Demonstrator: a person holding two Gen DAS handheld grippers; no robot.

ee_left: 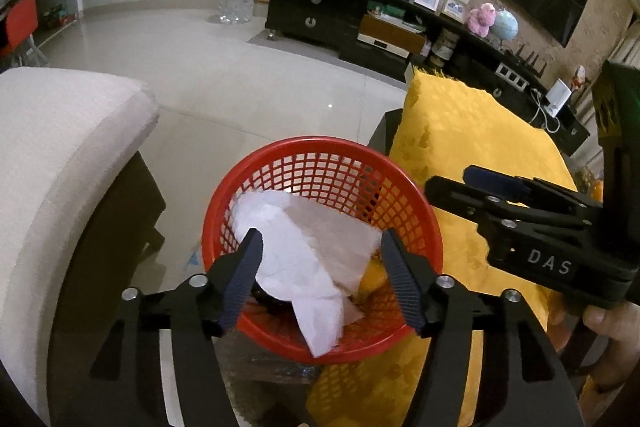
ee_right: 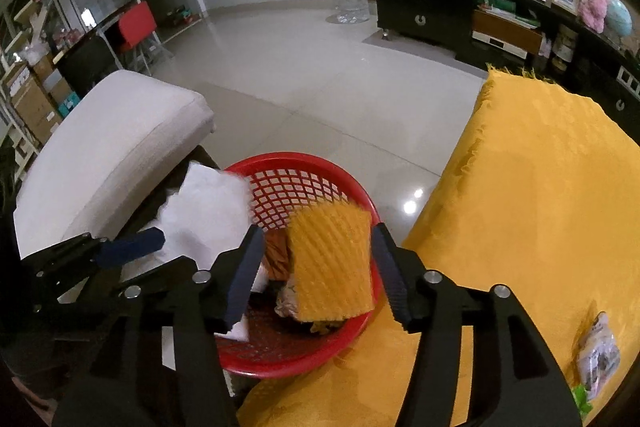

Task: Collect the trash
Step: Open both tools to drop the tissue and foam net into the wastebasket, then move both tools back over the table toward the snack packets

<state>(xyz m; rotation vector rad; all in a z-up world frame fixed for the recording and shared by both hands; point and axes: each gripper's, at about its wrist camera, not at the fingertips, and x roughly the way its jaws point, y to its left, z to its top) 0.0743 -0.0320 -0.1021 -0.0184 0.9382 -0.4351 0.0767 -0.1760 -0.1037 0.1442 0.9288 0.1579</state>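
A: Entry, drop-off step. Left tongs (ee_left: 322, 281) hang over the round red plastic mesh basket (ee_left: 400, 211), jaws spread; the crumpled white paper tissue (ee_left: 308, 259) lies between them, but the pads stand clear of it. It drapes inside the basket, one corner hanging over the near rim.

B: Right side?

A: Right tongs (ee_right: 318, 271) likewise spread above the same basket. The yellow foam net sleeve (ee_right: 330, 263) sits between the jaws, not pinched as far as I can see, leaning in the basket among other scraps. Judgement: both pieces released; this deposit looks finished.

B: Where does the basket stand?

A: At the tabletop's edge, just beside the yellow fringed cloth (ee_right: 540, 187) that covers it, with a pale cushioned stool (ee_left: 60, 155) to its left.

B: Anything left to collect?

A: One candidate: a small crinkled printed wrapper (ee_right: 598, 355) on the cloth, at the right wrist view's lower right, well apart from the basket. Cannot tell what it holds.

B: Next move, then?

A: Lift both tongs clear without snagging the tissue corner, swing the right ones to the wrapper, close on it. Thin and flat, so it likely needs a low approach.
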